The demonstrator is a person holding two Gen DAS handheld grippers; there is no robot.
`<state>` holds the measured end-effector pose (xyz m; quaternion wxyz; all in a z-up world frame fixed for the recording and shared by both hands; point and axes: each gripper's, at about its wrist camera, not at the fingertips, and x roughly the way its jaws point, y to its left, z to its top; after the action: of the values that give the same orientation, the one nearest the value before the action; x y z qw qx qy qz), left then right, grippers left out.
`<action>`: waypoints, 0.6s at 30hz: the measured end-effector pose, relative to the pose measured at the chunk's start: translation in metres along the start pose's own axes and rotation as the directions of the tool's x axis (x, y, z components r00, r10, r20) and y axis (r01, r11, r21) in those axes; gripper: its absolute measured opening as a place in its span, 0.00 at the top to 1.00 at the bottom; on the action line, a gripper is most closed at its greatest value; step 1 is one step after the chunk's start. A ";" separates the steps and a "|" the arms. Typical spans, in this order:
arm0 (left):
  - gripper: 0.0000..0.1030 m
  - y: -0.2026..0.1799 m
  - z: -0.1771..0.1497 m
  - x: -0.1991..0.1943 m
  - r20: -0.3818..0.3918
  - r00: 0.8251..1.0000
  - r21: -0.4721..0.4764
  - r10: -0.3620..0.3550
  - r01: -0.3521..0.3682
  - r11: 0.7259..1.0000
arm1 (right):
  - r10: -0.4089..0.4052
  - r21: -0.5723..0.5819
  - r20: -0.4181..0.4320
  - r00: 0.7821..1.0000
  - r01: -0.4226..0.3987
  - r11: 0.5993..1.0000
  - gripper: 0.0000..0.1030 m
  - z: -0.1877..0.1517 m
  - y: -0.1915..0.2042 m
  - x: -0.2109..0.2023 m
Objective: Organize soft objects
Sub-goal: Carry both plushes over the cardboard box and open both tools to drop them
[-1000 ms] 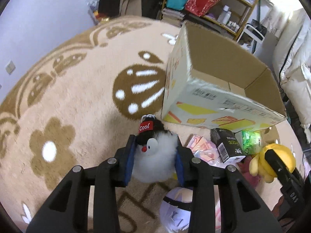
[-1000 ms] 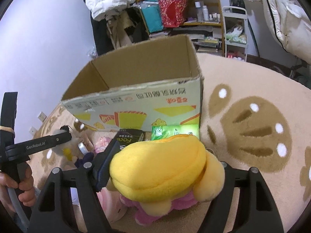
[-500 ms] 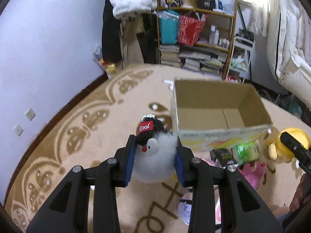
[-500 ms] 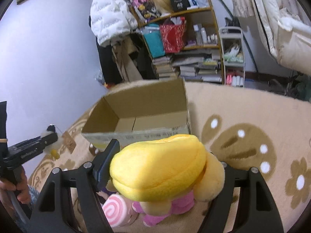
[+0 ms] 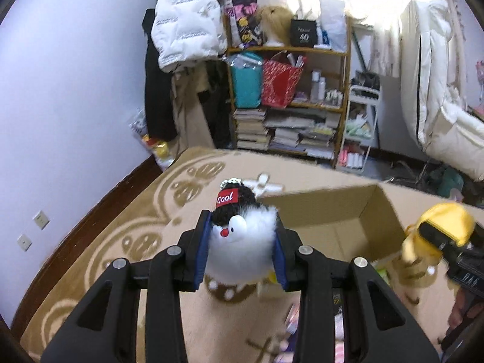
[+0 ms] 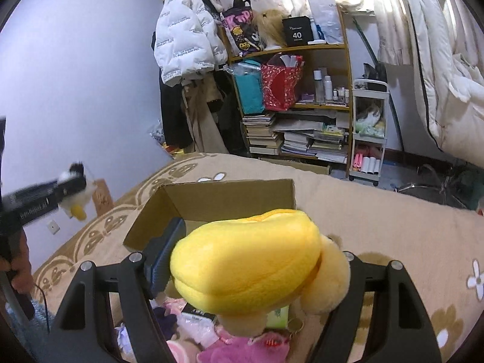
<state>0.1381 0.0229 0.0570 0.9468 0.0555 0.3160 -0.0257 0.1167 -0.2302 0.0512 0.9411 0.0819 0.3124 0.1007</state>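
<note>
Beige patterned carpet (image 5: pixel 121 242) under open cardboard box (image 5: pixel 348 211) and heaped soft toys (image 6: pixel 211 341)

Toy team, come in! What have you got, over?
Left tool shut on penguin. Right tool shut on yellow plush. Both held up near open box. Nothing blocking it.

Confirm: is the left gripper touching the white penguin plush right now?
Touching. The left wrist view shows the left gripper with both blue pads pressed into the fluffy sides of the white penguin plush, no gap either side.

"Cool" on penguin plush (image 5: pixel 242 248) hat (red patch), "40" on black box (image 6: pixel 297 31)
</note>
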 end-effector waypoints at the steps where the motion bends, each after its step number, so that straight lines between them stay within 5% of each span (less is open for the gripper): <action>1: 0.66 -0.001 0.005 0.002 0.010 1.000 -0.004 -0.012 0.012 1.000 | -0.002 -0.003 -0.004 1.000 0.002 1.000 0.22 0.003 -0.001 0.005; 11: 0.66 -0.016 0.037 0.034 0.053 0.997 0.014 -0.051 0.051 0.999 | 0.001 -0.004 0.023 1.000 -0.001 1.000 0.20 0.029 0.000 0.032; 18: 0.65 -0.033 0.025 0.070 0.020 0.996 -0.006 -0.081 0.082 0.997 | 0.006 -0.058 -0.024 1.000 -0.007 0.998 0.20 0.023 0.014 0.062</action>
<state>0.2062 -0.0139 0.0313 0.9483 0.0390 0.3086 -0.0638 0.1769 -0.2043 0.0368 0.9390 0.0543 0.3200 0.1138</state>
